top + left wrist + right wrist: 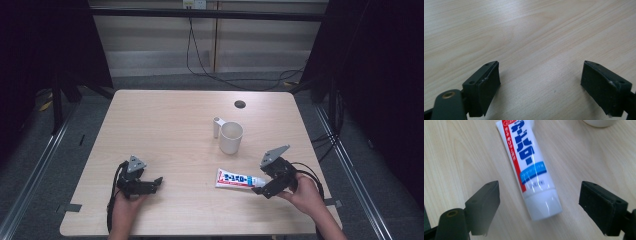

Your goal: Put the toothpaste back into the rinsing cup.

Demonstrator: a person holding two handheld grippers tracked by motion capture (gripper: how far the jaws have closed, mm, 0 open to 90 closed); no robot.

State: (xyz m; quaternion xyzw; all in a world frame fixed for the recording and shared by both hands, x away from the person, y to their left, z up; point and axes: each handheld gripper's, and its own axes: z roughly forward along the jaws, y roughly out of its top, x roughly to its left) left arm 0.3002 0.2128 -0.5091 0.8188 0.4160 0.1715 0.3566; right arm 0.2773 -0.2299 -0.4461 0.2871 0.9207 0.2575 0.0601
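Toothpaste comes first for us: the white plastic toothpaste tube with blue and red print (529,167) lies flat on the pale wooden table (165,120), near the cream mug (231,137). Its white cap end points at our right gripper (539,202), whose jaws stand wide open on each side of the cap. Our left gripper (541,82) is far off, open and empty, so we think the right one grabs.

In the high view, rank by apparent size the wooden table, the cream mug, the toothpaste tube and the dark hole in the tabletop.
1. Light wooden table
2. Cream handled mug and white toothpaste tube: too alike
3. Dark round hole
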